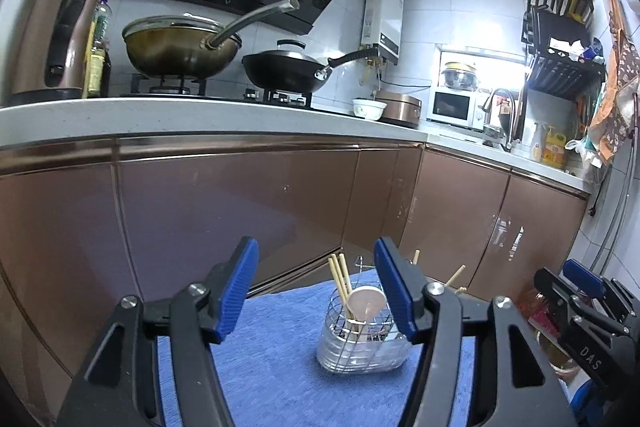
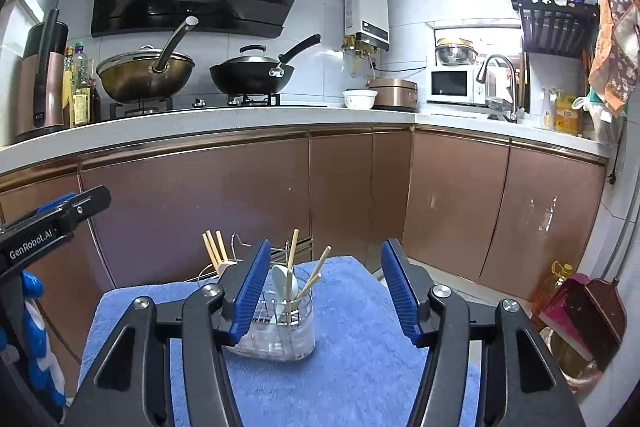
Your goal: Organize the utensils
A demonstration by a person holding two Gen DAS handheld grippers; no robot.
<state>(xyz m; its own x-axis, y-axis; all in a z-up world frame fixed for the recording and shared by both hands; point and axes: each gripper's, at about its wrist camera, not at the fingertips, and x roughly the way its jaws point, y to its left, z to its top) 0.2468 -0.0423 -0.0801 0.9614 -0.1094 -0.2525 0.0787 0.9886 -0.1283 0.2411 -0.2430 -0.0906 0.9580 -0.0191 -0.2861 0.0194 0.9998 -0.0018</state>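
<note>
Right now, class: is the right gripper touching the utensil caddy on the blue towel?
Apart. The right wrist view shows the right gripper open and empty, with the utensil caddy standing beyond its fingertips.

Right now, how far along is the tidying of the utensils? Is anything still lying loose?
It looks nearly done. Done: chopsticks and a spoon stand in the wire caddy on the blue towel. In hand: nothing; the left hand-held gripper and the right hand-held gripper are both open and empty, short of the caddy. Left: no loose utensil shows on the visible towel, so perhaps nothing.
</note>
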